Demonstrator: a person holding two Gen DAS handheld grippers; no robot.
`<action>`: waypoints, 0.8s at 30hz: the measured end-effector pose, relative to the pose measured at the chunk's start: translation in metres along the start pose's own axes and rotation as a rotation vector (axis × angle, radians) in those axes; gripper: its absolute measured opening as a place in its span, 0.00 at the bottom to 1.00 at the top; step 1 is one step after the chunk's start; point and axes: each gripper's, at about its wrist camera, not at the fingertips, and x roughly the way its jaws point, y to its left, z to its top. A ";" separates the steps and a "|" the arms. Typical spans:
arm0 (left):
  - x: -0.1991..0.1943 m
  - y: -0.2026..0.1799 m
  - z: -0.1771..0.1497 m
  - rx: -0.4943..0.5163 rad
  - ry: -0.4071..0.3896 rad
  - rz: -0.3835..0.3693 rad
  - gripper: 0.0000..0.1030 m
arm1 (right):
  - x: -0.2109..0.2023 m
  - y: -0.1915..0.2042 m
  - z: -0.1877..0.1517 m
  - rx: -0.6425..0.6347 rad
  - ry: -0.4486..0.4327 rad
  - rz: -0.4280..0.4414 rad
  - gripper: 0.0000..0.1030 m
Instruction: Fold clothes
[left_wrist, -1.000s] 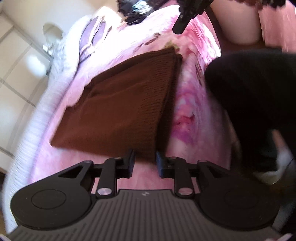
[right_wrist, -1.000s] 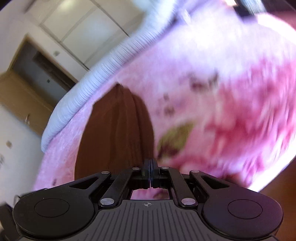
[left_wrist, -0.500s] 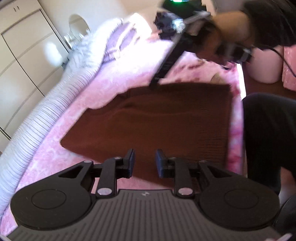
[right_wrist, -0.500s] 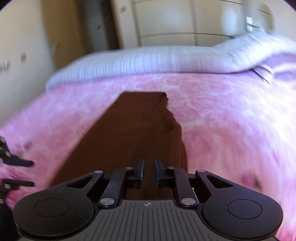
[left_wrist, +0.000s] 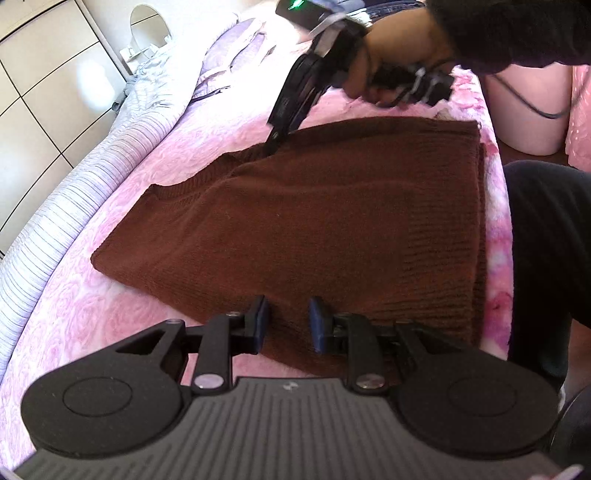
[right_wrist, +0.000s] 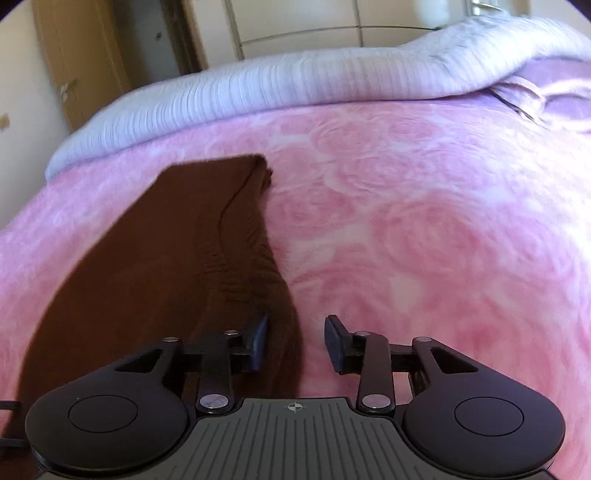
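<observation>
A brown knit sweater lies folded flat on the pink floral blanket. My left gripper is open and empty, its fingers just over the sweater's near edge. My right gripper is open and empty at the sweater's right long edge, its left finger over the fabric. In the left wrist view the right gripper is held by a hand and its tips meet the sweater's far edge near the neckline.
A ribbed lilac-white duvet is bunched along the far side of the bed. Cupboards stand behind it. The person's dark-clothed leg is at the bed's right edge, with a pink bin beyond.
My right gripper has opened from shut and swung round to face along the sweater's edge. My left gripper has shifted to look over the whole sweater, staying open.
</observation>
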 end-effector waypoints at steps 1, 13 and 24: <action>-0.004 0.003 0.000 -0.011 -0.004 0.007 0.20 | -0.013 0.002 -0.001 0.002 -0.023 0.001 0.35; -0.035 -0.018 -0.027 -0.096 -0.008 0.027 0.21 | -0.115 0.059 -0.095 -0.128 0.005 0.120 0.37; -0.056 -0.028 -0.047 -0.038 -0.017 0.111 0.42 | -0.163 0.128 -0.142 -0.510 -0.067 0.095 0.52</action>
